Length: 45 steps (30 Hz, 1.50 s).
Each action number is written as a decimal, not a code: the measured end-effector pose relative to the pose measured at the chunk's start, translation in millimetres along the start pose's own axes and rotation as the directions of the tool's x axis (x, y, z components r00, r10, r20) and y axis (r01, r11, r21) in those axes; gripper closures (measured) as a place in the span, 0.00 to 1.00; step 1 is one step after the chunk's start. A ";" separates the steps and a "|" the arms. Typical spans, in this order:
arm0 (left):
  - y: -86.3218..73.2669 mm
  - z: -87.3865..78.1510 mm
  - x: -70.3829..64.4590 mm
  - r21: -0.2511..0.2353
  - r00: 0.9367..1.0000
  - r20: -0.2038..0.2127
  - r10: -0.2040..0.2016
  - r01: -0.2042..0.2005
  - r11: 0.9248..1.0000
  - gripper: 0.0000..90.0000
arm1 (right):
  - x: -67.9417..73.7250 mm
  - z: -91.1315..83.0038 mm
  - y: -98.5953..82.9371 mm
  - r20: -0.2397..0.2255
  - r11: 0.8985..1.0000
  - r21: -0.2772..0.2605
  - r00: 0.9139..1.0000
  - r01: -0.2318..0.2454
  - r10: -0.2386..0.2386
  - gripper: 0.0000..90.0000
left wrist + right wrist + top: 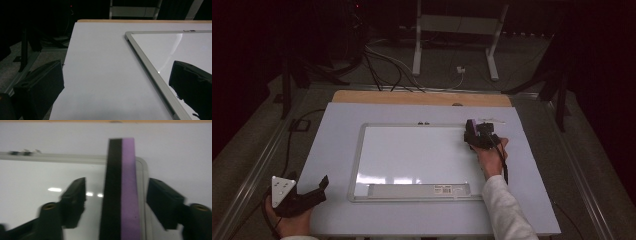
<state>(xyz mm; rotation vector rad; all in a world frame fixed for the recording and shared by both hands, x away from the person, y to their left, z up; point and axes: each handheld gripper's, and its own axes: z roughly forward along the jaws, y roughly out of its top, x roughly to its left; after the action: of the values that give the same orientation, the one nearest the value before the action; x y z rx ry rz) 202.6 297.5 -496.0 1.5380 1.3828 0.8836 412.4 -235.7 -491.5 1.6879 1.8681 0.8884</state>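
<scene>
A white whiteboard (412, 155) with a grey frame lies flat in the middle of the table. My right gripper (482, 134) is at the board's far right corner, held by a hand in a white sleeve. In the right gripper view its jaws stand open around (116, 195), with a gap on each side of a black and purple eraser (122, 170) standing on edge over the whiteboard (37, 177). My left gripper (314, 192) rests at the table's near left corner, open and holding nothing. Its open jaws (115, 85) point at the bare table beside the whiteboard's frame (147, 65).
The white tabletop (337, 125) has a wooden strip (422, 98) along its far edge. A tray with a label (422, 190) runs along the board's near side. Beyond the table are cables (382, 65) and white stand legs (417, 45) on a dark floor.
</scene>
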 end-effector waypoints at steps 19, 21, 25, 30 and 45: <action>4.9 -2.4 -4.2 -0.018 0.999 0.029 -0.015 0.015 1.000 0.01 | -2.4 -92.7 -32.2 -0.177 0.953 -0.249 0.959 0.175 -0.222 0.03; 6.0 -2.9 -5.0 -0.025 0.999 0.033 -0.018 0.019 1.000 0.01 | -6.8 -98.6 -39.6 -0.197 0.951 -0.269 0.958 0.153 -0.210 0.02; 7.9 -3.2 -6.6 -0.033 0.999 0.047 -0.020 0.021 0.999 0.01 | -14.3 -105.3 -55.8 -0.201 0.946 -0.286 0.955 0.154 -0.216 0.00; 10.8 -3.0 -8.6 -0.048 0.998 0.061 -0.016 0.019 0.999 0.01 | -20.4 -111.1 -74.5 -0.188 0.939 -0.298 0.954 0.173 -0.235 0.00; 14.3 -2.0 -12.0 -0.083 0.995 0.096 -0.012 0.020 0.996 0.00 | -41.4 -126.5 -110.1 -0.181 0.933 -0.334 0.962 0.136 -0.205 0.00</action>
<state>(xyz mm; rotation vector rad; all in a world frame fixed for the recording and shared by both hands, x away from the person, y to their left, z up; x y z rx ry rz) 204.6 285.7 -481.5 1.4841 1.2727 0.8372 252.0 -299.7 -488.7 1.2560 1.8501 1.2617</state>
